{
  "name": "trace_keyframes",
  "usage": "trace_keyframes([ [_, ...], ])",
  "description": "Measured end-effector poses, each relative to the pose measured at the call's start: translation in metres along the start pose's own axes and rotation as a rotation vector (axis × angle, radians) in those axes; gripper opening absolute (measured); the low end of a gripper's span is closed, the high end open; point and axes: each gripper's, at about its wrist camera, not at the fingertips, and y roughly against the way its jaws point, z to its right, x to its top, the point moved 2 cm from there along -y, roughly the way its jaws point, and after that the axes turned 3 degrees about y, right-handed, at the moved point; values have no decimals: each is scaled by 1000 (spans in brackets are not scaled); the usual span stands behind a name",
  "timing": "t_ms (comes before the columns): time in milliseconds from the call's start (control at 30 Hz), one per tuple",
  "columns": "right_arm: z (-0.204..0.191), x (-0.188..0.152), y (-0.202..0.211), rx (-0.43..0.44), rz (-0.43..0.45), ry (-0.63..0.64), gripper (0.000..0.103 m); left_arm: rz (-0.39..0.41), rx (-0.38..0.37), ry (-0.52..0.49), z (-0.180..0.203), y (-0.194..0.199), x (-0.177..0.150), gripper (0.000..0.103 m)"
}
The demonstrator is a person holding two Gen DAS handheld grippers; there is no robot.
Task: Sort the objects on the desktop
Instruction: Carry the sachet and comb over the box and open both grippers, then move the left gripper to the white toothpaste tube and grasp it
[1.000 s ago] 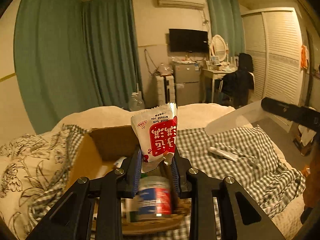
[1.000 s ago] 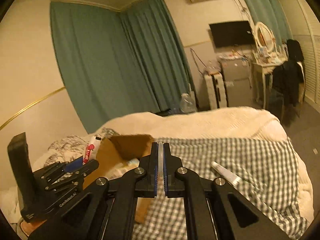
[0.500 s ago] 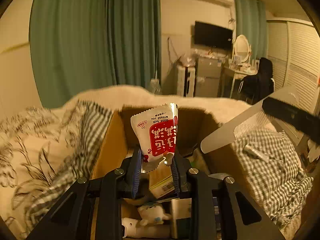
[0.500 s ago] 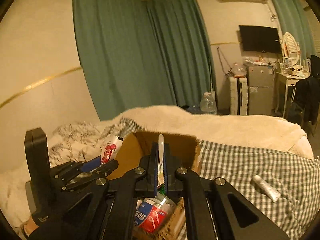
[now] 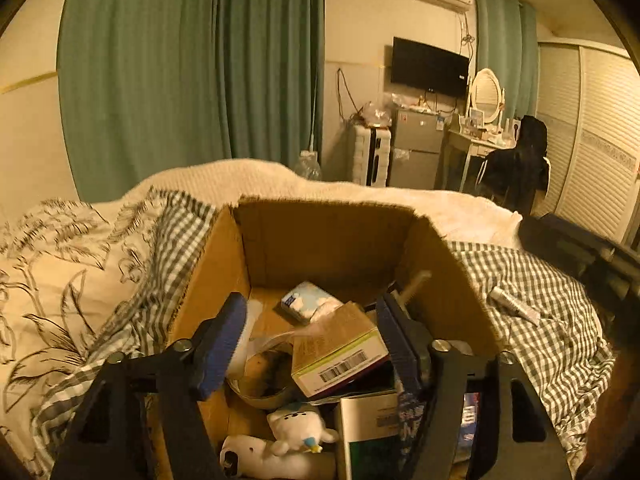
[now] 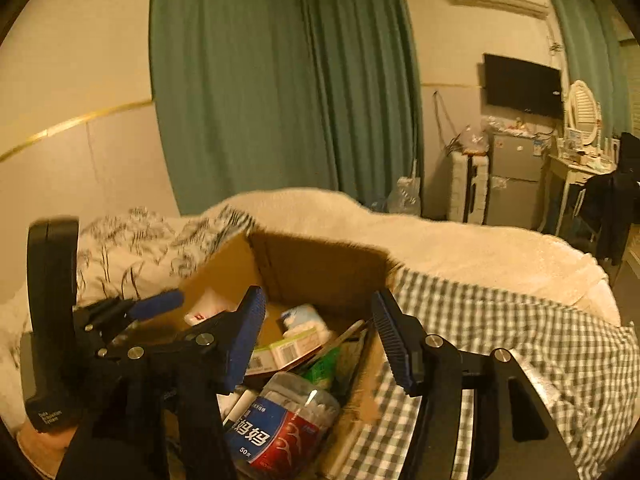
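Observation:
An open cardboard box [image 5: 224, 264] [image 6: 320, 268] sits on the bed, filled with small items. My left gripper [image 5: 312, 332] is open and empty above the box, over a barcoded carton [image 5: 340, 352] and a white plush toy [image 5: 296, 432]. My right gripper [image 6: 318, 332] is open and empty over the box's right side, above a cotton swab jar [image 6: 288, 428]. The red and white snack packet [image 6: 204, 308] lies inside by the left wall. A pale comb [image 5: 412, 284] leans against the right wall. The left gripper also shows in the right wrist view [image 6: 156, 304].
A small white tube [image 5: 514, 306] lies on the checked blanket [image 5: 540, 300] to the right of the box. A floral duvet [image 5: 52, 280] lies to the left. A fridge, dresser and chair stand beyond the bed.
Both grippers have opened. The left let go of the snack packet and the right let go of the comb; both now lie in the box. Both grippers moved closer over the box.

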Motion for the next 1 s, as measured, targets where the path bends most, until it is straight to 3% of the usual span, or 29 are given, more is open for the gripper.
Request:
trace_keyframes([
  [233,58,17,70,-75,77,-74,62,67,-13,-16,37,43,14,83],
  [300,78,19,84,-83,59,-83,67,83,-20,-14,50,52,16,89],
  [400,109,16,100,-90,23,-111,68,104,-31,-19,78,65,19,90],
  [567,146,2,111,-191,-19,-68,68,108,-80,0,122,73,21,96],
  [733,179,-21,120,-266,-42,-41,68,3,-175,40,182,40,16,97],
  [833,199,-37,124,-285,-41,-43,68,-117,-222,43,222,0,5,97],
  [1000,252,-73,105,-341,-99,-110,67,-202,-177,77,262,-69,-12,94],
])
